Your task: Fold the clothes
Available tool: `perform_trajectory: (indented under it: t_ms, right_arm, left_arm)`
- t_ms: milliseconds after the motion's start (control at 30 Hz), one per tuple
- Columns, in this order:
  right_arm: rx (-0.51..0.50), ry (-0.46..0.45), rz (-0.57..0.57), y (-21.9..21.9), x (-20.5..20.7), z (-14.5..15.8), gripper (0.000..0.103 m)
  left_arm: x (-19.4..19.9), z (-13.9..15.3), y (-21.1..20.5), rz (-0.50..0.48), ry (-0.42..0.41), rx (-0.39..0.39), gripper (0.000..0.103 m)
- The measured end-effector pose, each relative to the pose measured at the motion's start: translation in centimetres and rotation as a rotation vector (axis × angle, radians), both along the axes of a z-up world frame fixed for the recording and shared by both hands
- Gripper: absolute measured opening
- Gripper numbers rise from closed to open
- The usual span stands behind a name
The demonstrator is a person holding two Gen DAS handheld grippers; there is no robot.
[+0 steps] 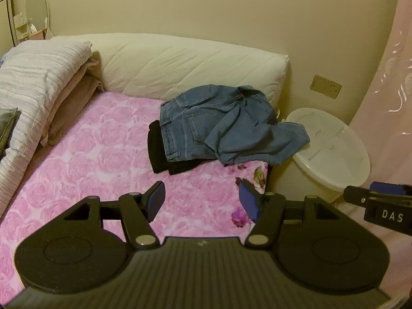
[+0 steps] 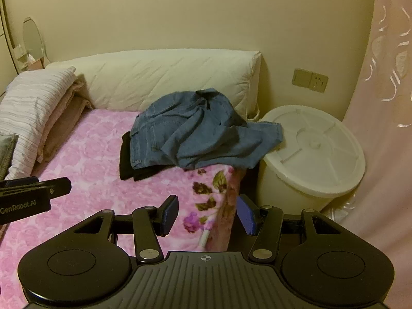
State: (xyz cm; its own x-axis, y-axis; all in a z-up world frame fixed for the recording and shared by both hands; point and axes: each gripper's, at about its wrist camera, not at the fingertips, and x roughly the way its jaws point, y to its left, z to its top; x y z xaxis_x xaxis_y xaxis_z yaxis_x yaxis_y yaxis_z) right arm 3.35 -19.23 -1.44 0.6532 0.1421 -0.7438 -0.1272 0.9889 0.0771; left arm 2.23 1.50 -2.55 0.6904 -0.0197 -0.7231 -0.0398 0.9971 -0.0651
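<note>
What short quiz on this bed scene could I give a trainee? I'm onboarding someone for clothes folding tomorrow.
1. True or false: the jeans lie neatly folded.
2. What lies under the jeans? A) black garment B) towel C) pillow
3. Does either gripper, left gripper or right gripper, hold anything?

Key:
1. False; they are crumpled.
2. A.
3. No; both stand open over the pink blanket.

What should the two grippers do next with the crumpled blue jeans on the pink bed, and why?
Probably reach forward to the crumpled blue denim jeans. Both the left gripper and the right gripper are open, empty and short of the heap, which lies on a black garment.
</note>
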Motion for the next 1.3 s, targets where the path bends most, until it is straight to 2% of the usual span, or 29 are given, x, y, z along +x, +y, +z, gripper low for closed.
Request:
perform_trajectory:
  t_ms: [267,833,1300]
  right_arm:
    - [-0.019,0.007,0.022,1.1,1.7,-0.5,0.054]
    - [-0.055,-0.010,0.027,2.2,2.5,-0.6,0.054]
    - [-0.065,0.017,0.056,2.3,5.3,-2.6,0.054]
  left_arm:
    - [0.9,-0.6,1.1,0.024,0.003,0.003,0.060]
    - [2.5,-0.6,2.1,0.034,0.014,-0.032,0.060]
    - [4.5,-2.4,3.5,0.055,0.051,-0.096,0.060]
